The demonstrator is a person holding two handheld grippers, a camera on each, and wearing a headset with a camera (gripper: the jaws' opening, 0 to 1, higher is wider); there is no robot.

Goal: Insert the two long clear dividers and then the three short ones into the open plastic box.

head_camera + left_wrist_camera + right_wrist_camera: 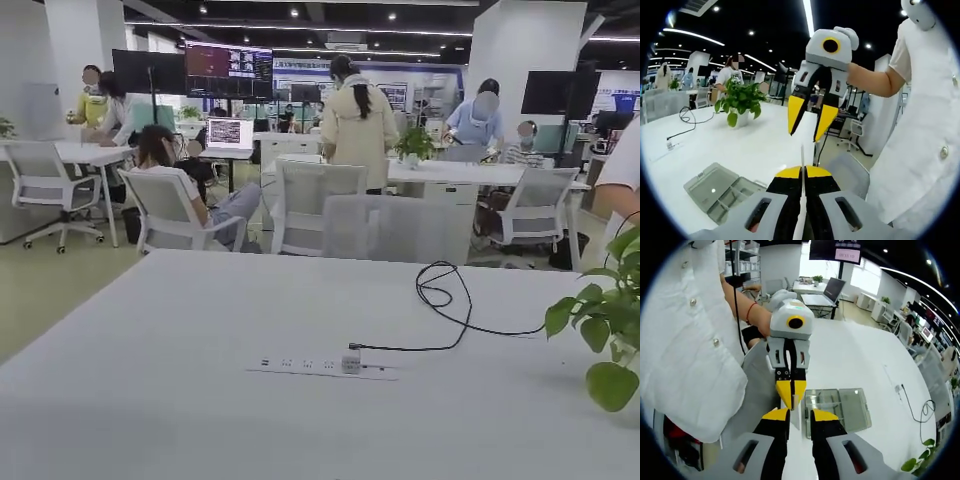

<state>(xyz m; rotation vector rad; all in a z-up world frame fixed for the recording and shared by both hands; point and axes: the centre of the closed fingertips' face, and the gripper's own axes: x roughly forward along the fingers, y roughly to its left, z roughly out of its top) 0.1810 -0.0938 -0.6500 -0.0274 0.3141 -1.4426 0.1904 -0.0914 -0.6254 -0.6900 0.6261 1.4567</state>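
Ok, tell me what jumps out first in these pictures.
The left gripper pinches a thin clear divider, tip to tip with the open right gripper. The open plastic box lies on the white table beside them.

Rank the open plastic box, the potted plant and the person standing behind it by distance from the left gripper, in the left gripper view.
1. Open plastic box: on the table, lower left of the left gripper, which is shut on a clear divider.
2. Potted plant: farther along the table, left of centre.
3. Person: standing beyond the table, behind the plant.
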